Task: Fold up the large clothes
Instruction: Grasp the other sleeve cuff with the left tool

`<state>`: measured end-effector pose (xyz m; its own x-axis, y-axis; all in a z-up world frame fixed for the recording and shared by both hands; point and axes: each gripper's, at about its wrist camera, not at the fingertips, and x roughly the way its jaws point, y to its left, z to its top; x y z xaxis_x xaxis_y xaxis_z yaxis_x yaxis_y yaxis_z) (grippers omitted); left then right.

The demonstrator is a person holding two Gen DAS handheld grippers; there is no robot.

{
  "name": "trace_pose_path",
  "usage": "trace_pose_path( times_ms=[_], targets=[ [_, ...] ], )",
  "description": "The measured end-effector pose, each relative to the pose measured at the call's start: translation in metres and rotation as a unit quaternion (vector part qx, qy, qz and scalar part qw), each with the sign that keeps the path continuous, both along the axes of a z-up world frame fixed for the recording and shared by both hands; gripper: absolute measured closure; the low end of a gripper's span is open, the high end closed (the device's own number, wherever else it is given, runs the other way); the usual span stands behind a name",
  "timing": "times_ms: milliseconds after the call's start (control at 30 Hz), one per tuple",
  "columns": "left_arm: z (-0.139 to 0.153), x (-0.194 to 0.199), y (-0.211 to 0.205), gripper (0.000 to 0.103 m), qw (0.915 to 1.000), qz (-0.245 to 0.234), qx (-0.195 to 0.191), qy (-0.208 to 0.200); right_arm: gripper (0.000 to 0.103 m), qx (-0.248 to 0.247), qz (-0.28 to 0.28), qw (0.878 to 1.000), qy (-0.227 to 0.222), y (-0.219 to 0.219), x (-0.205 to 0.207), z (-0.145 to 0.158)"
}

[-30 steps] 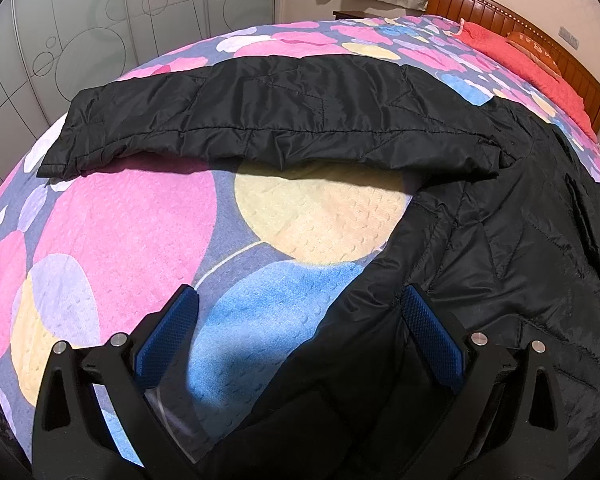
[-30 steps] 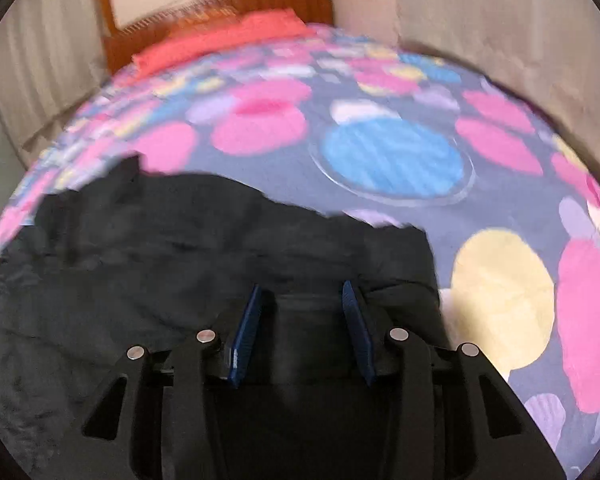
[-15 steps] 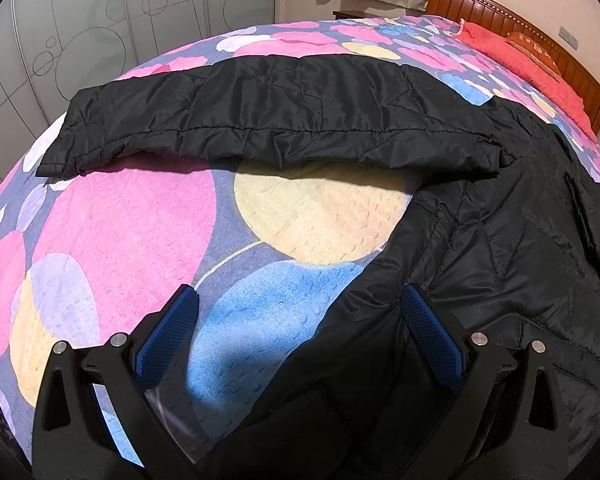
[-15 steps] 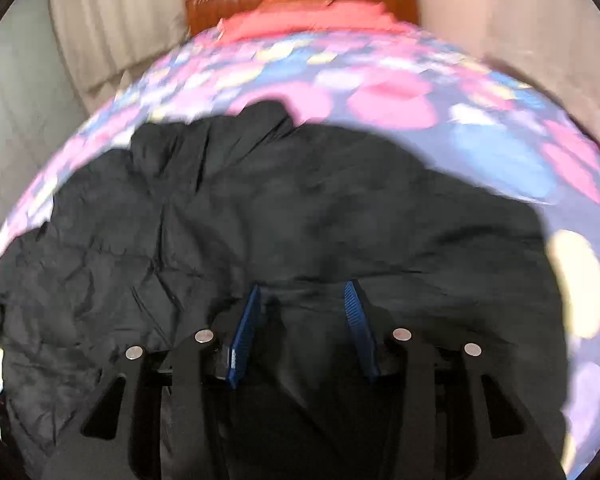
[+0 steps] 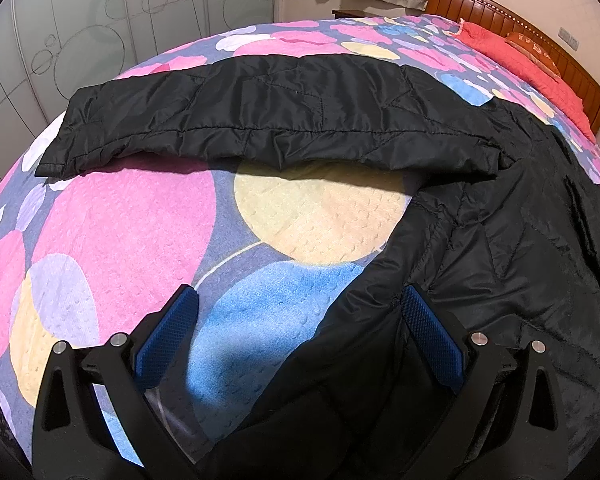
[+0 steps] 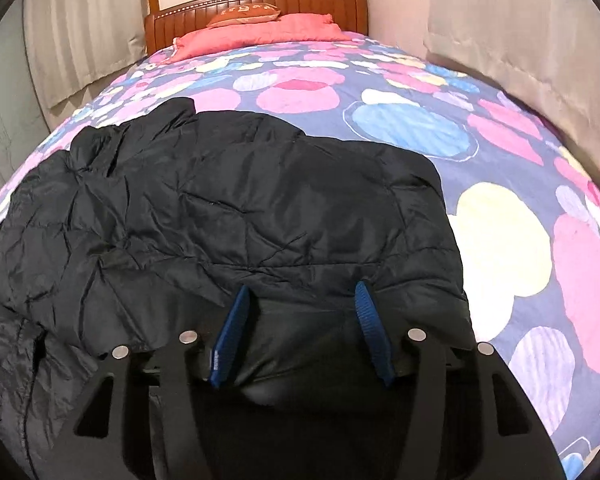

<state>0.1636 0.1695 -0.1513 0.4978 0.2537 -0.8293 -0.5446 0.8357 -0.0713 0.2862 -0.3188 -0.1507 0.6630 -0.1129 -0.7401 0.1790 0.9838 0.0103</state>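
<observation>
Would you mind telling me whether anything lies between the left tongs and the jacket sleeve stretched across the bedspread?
Nothing visible does. Between the left tongs and the outstretched sleeve of the black jacket there is only bare bedspread. The jacket's hem edge already lies between the wide-open tongs.

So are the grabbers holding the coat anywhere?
Nothing firmly. The right gripper is opening its jaws around the black jacket at a folded edge; the left gripper is wide open.
</observation>
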Motion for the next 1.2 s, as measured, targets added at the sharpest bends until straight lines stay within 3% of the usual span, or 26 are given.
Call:
trace_pose_path(
  times_ms=[200, 400, 500, 667, 767, 933, 967, 1000, 1033, 1100, 1200],
  targets=[
    [0.016, -0.017, 0.022, 0.002, 0.9986, -0.007, -0.040, -0.034, 0.045, -0.011, 0.002, 1.000, 0.001, 0.002, -0.006, 0.000],
    [0.023, -0.030, 0.075, 0.002, 0.9954, 0.043, -0.055, -0.066, 0.041, -0.020, 0.005, 1.000, 0.001, 0.007, -0.006, 0.000],
    [0.015, -0.032, 0.119, 0.002, 0.9880, 0.088, -0.093, -0.086, 0.040, -0.021, 0.005, 1.000, 0.001, 0.008, -0.006, 0.000],
    [0.008, -0.038, 0.171, 0.002, 0.9766, 0.139, -0.112, -0.120, 0.037, -0.021, 0.007, 1.000, 0.000, 0.010, -0.006, 0.000],
    [0.002, -0.040, 0.195, 0.002, 0.9657, 0.145, -0.142, -0.162, 0.036, -0.023, 0.007, 1.000, 0.000, 0.010, -0.006, 0.000],
    [0.002, -0.031, 0.214, 0.002, 0.9625, 0.150, -0.144, -0.174, 0.035, -0.028, 0.008, 1.000, 0.000, 0.012, -0.007, 0.000],
    [0.003, -0.033, 0.217, 0.002, 0.9587, 0.159, -0.148, -0.183, 0.035, -0.028, 0.008, 1.000, 0.000, 0.012, -0.007, 0.000],
    [0.002, -0.038, 0.219, 0.009, 0.9552, 0.168, -0.152, -0.191, 0.035, -0.028, 0.008, 1.000, -0.001, 0.013, -0.007, 0.000],
    [0.002, -0.044, 0.219, 0.025, 0.9508, 0.193, -0.148, -0.192, 0.035, -0.028, 0.008, 1.000, -0.001, 0.013, -0.007, 0.000],
    [0.002, -0.052, 0.223, 0.038, 0.9425, 0.220, -0.154, -0.199, 0.035, -0.028, 0.008, 1.000, 0.000, 0.013, -0.007, 0.000],
    [0.003, -0.058, 0.230, 0.068, 0.9370, 0.239, -0.158, -0.200, 0.035, -0.028, 0.009, 1.000, -0.001, 0.013, -0.007, 0.001]
  ],
)
